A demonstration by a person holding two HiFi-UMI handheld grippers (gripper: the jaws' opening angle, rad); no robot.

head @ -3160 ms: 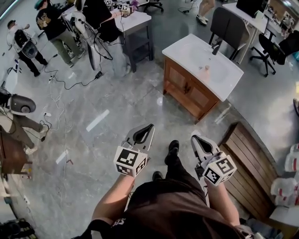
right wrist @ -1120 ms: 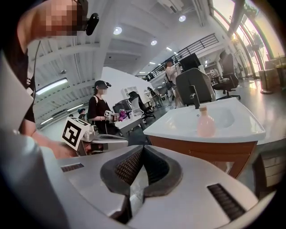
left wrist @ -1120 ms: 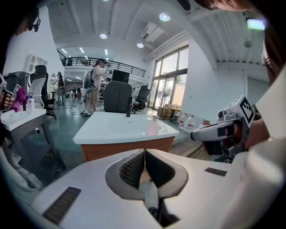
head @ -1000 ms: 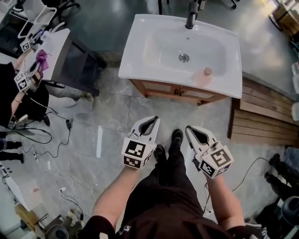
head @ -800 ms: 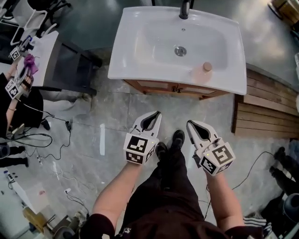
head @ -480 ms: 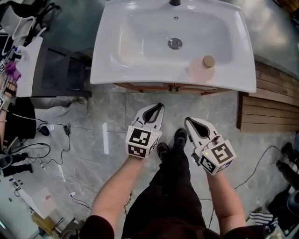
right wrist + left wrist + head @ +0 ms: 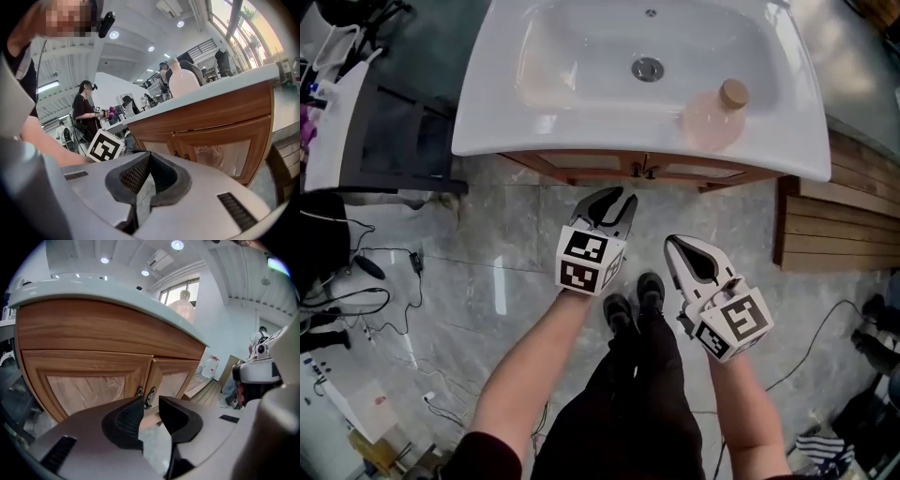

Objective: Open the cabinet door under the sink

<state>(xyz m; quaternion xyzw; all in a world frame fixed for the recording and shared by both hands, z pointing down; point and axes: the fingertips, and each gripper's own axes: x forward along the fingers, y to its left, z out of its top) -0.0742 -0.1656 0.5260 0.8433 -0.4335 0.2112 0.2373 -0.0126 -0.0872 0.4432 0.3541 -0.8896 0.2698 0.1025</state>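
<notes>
Grey floor (image 7: 487,253) before shut wooden cabinet doors (image 7: 89,380), handles (image 7: 146,395) perhaps metal; left gripper (image 7: 614,196) opening, empty; right gripper (image 7: 672,244) closed.

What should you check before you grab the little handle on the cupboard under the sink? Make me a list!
1. Doors both closed: ok.
2. Left gripper jaws apart: ok, they are opening and nothing is between them.
3. Handles lined up with that gap: ok, they show through it in the left gripper view.
4. Left gripper touching a handle: not ok, not yet there.
5. Right gripper out of the way: ok, shut, empty and off to the side.
6. Which door to pull: cannot tell.
</notes>
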